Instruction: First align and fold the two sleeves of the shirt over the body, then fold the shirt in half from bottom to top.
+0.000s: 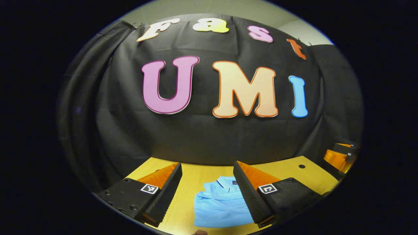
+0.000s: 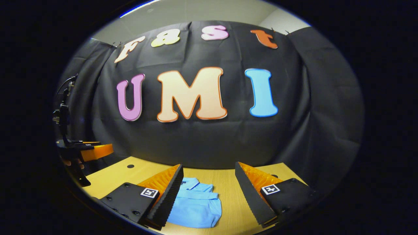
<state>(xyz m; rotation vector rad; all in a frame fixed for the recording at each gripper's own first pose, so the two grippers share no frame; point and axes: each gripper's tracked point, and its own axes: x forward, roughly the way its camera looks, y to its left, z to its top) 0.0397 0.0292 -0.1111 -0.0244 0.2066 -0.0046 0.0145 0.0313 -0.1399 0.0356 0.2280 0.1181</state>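
I see the blue shirt (image 1: 222, 204) lying on the yellow table (image 1: 202, 173), already folded into a small neat block. Its collar points to the far side, toward the black wall, and its long way runs near to far. My left gripper (image 1: 207, 192) and right gripper (image 2: 209, 195) both hang above it, fingers spread wide, pinching nothing. If I dip down and bump the shirt, I think the folds could slide open.

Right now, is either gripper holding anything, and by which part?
Nothing is held. Left gripper and right gripper both have open jaws above the folded shirt on the table.
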